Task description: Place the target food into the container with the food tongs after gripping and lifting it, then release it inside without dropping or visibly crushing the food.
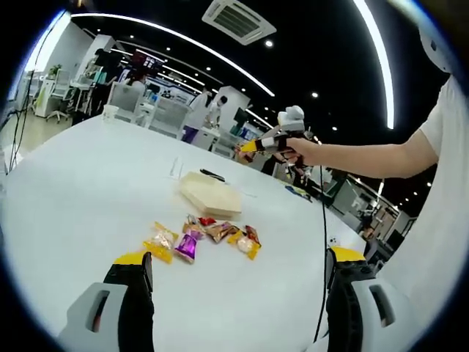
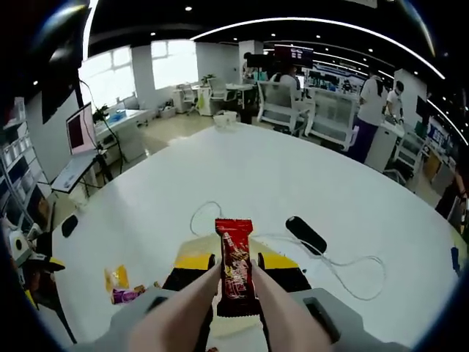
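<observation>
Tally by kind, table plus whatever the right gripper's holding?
Beige rectangular container: 1
Loose wrapped snack packets: about 6, overlapping
Beige food tongs: 1
Red snack packet held in the tongs: 1
Black oblong device: 1
Total: about 10

The right gripper holds tongs whose two arms pinch a red snack bar, standing upright above the white surface. Beyond the bar lie a black oblong object, perhaps a remote, and a white cable. Left of the bar lie small wrapped sweets.
</observation>
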A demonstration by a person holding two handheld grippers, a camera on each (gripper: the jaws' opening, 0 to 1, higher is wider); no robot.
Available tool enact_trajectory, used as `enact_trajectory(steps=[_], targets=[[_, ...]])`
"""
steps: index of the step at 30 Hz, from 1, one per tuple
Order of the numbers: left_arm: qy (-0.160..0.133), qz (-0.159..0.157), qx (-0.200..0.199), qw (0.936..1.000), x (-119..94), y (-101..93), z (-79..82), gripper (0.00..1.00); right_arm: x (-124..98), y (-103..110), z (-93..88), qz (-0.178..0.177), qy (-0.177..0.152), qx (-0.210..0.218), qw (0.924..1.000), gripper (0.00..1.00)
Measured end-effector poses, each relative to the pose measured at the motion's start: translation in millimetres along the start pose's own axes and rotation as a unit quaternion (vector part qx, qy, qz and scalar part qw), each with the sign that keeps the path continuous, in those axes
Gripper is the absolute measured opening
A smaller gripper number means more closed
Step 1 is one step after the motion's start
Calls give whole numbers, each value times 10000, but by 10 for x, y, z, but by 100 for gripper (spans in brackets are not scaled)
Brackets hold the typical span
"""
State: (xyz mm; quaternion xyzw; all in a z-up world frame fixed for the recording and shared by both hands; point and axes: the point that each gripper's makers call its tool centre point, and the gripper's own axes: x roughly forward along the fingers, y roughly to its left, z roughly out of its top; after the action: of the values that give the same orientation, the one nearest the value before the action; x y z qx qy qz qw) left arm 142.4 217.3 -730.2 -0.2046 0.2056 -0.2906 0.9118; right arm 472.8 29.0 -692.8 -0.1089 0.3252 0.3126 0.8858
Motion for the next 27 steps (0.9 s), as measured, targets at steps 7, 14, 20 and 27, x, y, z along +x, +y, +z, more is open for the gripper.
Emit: enact_trajectory(steps=[7,14,20,27], targets=[[29,-9,17,10000,86,23,23,99,29,-2,-14,-38,82,-38,10000,22],[54,3,-25,10000,137,66,25,99,115,-70,-66,-12,151,-72,9999,22],[96,6,-62,9999,186,76,34,99,154,-93,-86,17,147,4,9999,22],[156,-50,59,9998,235,54,40,99,183,-129,-104,14,114,126,9999,22]])
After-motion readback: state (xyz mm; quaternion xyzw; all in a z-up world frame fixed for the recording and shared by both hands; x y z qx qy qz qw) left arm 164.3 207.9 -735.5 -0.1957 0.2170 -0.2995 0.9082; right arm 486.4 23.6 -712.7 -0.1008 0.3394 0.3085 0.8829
